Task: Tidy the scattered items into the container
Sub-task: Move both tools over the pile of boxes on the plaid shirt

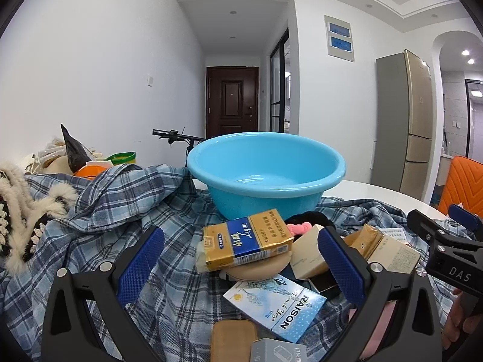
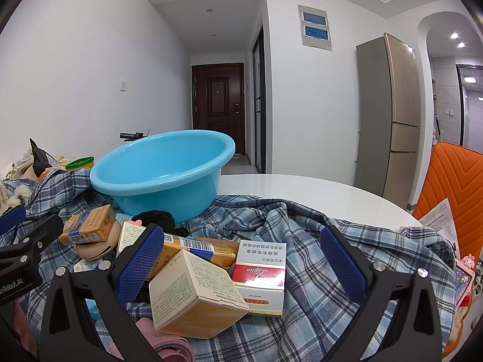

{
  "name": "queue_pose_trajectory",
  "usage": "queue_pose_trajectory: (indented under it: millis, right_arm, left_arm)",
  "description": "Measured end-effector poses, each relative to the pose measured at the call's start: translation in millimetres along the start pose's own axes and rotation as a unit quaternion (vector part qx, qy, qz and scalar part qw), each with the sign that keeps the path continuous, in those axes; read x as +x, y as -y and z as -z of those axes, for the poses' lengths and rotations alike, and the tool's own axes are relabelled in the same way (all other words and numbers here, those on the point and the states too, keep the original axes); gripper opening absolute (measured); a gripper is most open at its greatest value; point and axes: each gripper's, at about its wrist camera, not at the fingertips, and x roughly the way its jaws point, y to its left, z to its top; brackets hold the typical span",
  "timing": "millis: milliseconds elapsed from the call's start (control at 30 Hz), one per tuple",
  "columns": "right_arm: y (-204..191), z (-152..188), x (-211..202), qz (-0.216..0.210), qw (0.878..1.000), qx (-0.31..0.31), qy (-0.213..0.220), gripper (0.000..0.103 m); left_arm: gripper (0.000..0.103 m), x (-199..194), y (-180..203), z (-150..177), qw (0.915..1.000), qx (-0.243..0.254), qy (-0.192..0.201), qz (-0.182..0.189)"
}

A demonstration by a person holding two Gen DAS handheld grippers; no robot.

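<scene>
Hidden or cut off: the black item (image 2: 157, 218) behind the boxes is only partly visible and cannot be identified. A beige round item (image 1: 256, 267) lies mostly under the blue-gold pack (image 1: 246, 239). A tan object (image 1: 232, 341) and a grey box (image 1: 277, 351) are cut by the lower frame edge. The left-hand clutter behind the plaid cloth (image 2: 302, 241) is hard to make out.

Left gripper (image 1: 241, 267): jaws fully apart, nothing clamped; it points slightly downward over the pile, with the RAISON pack (image 1: 276, 309) between its fingers.

Right gripper (image 2: 241, 267): jaws fully apart, nothing clamped; same slight downward pitch. The cream box (image 2: 196, 295) and red pack (image 2: 261, 274) lie between its fingers.

The basin (image 2: 163, 172) stands upright on the cloth behind the pile, near the white table (image 2: 302, 190) edge. All items lie outside it.
</scene>
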Motion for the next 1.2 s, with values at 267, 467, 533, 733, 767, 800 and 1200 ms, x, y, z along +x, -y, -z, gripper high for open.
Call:
queue_pose_trajectory:
  millis: [267, 467, 533, 733, 767, 800, 1200]
  right_arm:
    - [1, -1, -2, 0.000, 1.000, 0.000, 0.000, 0.103]
    - [-1, 0, 3, 0.004, 1.000, -0.002, -0.001, 0.103]
    - [-5, 0, 2, 0.019, 1.000, -0.003, -0.003, 0.103]
    - [-9, -20, 5, 0.001, 0.999, 0.002, -0.034, 0.103]
    - [-10, -26, 1, 0.005, 1.000, -0.003, -0.027, 0.103]
    - [-11, -34, -2, 0.010, 1.000, -0.008, -0.021, 0.103]
    - [-12, -129, -35, -0.009, 0.999, -0.017, 0.035, 0.103]
  left_arm:
    - [0.103, 1, -1, 1, 1.0000, 0.000, 0.000, -0.001]
    - [0.103, 2, -1, 1, 1.0000, 0.000, -0.002, -0.005]
    - [0.103, 4, -1, 0, 0.9999, -0.001, -0.007, -0.014]
    - [0.103, 15, 6, -4, 0.9973, 0.021, -0.068, 0.019]
    - [0.103, 13, 7, -7, 0.9975, 0.021, -0.066, 0.019]
    - [0.103, 10, 7, -12, 0.9979, 0.022, -0.059, 0.015]
    - [0.103, -34, 11, -117, 0.9971, 0.066, 0.034, -0.015]
